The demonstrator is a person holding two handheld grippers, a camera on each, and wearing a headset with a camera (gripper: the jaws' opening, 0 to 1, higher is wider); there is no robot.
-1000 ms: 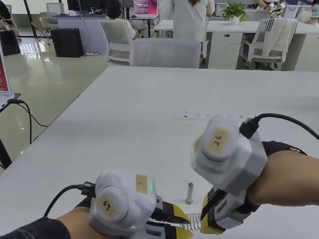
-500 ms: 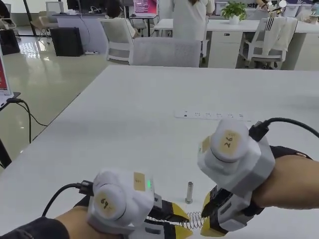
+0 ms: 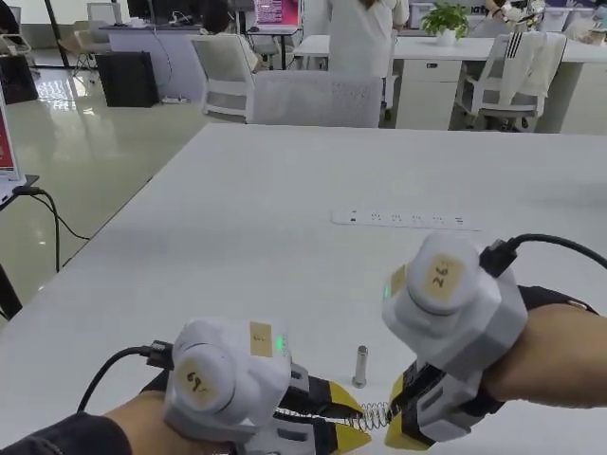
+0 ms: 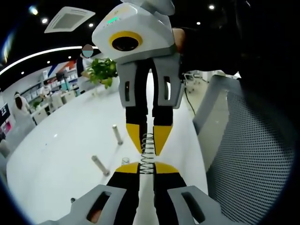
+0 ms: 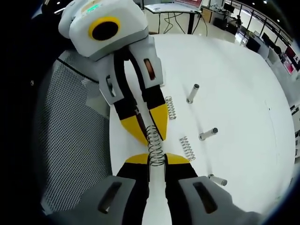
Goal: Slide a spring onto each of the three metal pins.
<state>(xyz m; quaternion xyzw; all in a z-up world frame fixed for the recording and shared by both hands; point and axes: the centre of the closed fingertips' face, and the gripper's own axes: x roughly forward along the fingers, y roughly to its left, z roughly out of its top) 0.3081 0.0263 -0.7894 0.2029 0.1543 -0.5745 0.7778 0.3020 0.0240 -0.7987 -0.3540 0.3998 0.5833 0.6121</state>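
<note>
A short steel spring [image 3: 376, 414] hangs level between my two grippers, just above the white table near its front edge. My left gripper [image 3: 353, 419] is shut on one end and my right gripper [image 3: 396, 431] is shut on the other, yellow tips facing each other. In the left gripper view the spring [image 4: 148, 152] runs from my own tips [image 4: 147, 168] up to the right gripper [image 4: 149, 136]. One upright metal pin [image 3: 360, 366] stands just behind the spring. The right gripper view shows three pins [image 5: 192, 93] [image 5: 207, 134] [image 5: 216, 179] and two loose springs [image 5: 170, 107] [image 5: 186, 147] lying on the table.
A white power strip [image 3: 403, 220] lies mid-table. A grey mesh chair [image 5: 70, 140] sits at the near table edge, below the grippers. More chairs [image 3: 318, 100] and desks stand beyond the far edge, with a person standing there.
The right gripper has sunk a little and drifted slightly right. Both grippers keep their hold on the spring; the pin has not moved.
</note>
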